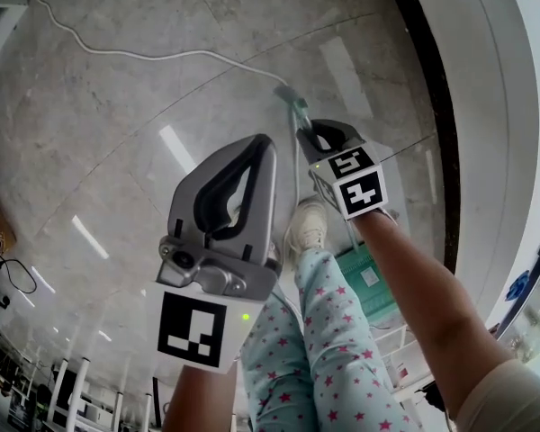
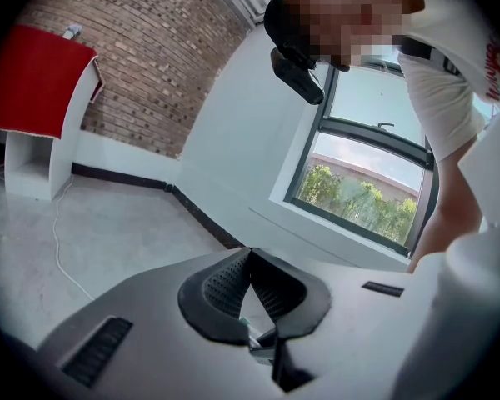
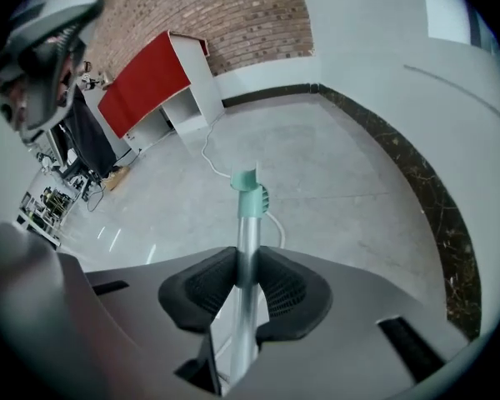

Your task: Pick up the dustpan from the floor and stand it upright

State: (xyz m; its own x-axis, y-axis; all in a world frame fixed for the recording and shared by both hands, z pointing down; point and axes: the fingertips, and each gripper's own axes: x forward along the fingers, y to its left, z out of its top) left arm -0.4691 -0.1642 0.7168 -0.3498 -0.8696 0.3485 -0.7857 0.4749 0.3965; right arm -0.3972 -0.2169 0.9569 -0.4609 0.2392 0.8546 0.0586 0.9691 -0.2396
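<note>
Nearest the camera, left of the dustpan handle [image 3: 247, 232], the left hand-held gripper [image 1: 263, 147] has its jaws pressed together on nothing and lends no support. The right hand-held gripper [image 3: 247, 261] is clamped on the handle itself, pads squeezing the bare metal tube just below its teal end cap [image 3: 250, 197]. At the handle's lower end the teal pan [image 1: 369, 282] sits beside the person's white shoe [image 1: 308, 228] and star-print trouser leg [image 1: 333, 331]; whether it is clear of the floor [image 1: 117, 133] cannot be told. Beyond the handle's tip a white cable [image 1: 162, 57] trails across the polished floor. The likely trouble is that a single hold on a smooth, thin tube, high above the pan's weight, could let the tube twist or slide in the pads and swing the pan into the shoe. Set down against the cable, or off-balance on that glossy floor, the dustpan may well tip over.
</note>
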